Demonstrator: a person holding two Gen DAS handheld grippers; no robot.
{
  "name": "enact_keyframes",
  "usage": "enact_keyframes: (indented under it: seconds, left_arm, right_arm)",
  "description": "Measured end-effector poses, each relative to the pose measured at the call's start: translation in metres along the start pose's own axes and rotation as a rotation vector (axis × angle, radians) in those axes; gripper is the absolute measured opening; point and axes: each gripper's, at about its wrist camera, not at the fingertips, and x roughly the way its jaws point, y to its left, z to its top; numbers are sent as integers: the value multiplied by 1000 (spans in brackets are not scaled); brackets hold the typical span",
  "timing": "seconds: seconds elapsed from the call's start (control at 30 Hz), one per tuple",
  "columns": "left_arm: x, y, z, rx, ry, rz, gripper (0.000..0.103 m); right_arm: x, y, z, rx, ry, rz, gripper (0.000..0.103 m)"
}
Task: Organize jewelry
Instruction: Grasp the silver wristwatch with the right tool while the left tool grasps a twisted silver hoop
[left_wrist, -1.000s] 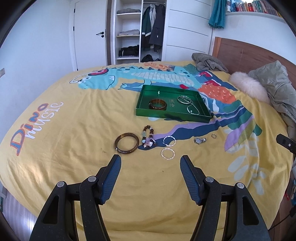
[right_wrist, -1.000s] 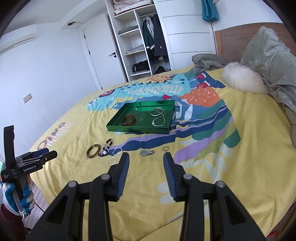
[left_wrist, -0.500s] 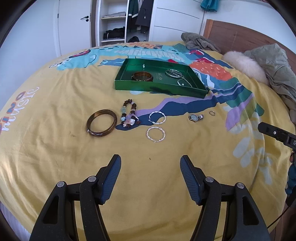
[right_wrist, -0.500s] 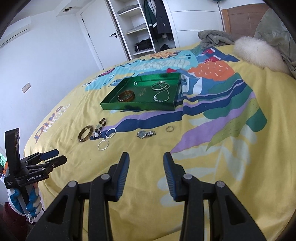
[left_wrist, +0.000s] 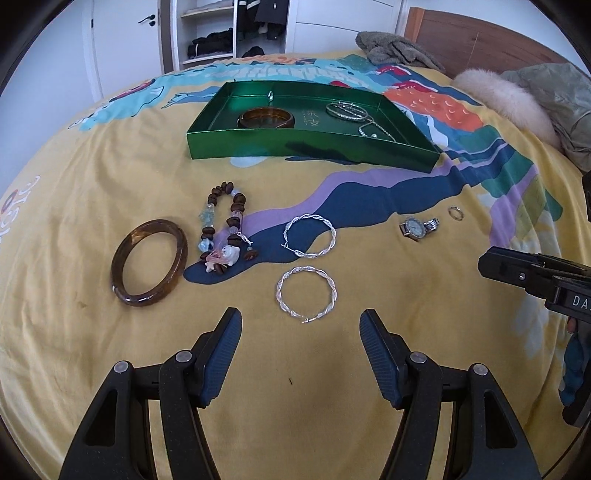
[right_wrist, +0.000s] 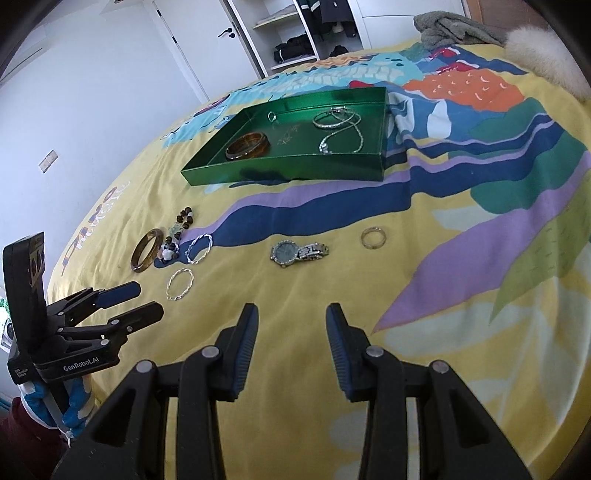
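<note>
Silver twisted-wire hoop (left_wrist: 306, 294) lies flat on the bed (left_wrist: 74, 184) directly ahead of the left claw (left_wrist: 300, 350), whose jaws stand wide apart and hold nothing. A second hoop (left_wrist: 309, 235) lies just beyond it; left of that, a beaded bracelet (left_wrist: 225, 232) and an amber bangle (left_wrist: 149, 262). The right claw (right_wrist: 291, 345), likewise parted and empty, faces a wristwatch (right_wrist: 297, 253), with a small ring (right_wrist: 373, 237) ahead and to its right. The green tray (left_wrist: 310, 149), farther ahead of both claws, already contains a bangle, chains and a ring. The near hoop is probably light, thin and easily bent, and it sits low on soft fabric; a pinch across one side of its wire, pressing slightly into the cover, seems the surest hold. The watch looks heavier, its band limp; gripping the case appears safest.
</note>
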Motion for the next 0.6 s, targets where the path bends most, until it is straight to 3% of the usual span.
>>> enact_keyframes:
  seconds: [0.33,0.47,0.6]
  left_arm:
    - [30,-1,10,58,13,49,65]
    - [35,-1,12,62,9,46,63]
    - [38,1,13,56,5,41,62]
  right_arm:
    - [53,-3,23,6,50,11,37]
    - [68,-2,33,6,48,13,46]
    - [79,4,40,-7,40,8,46]
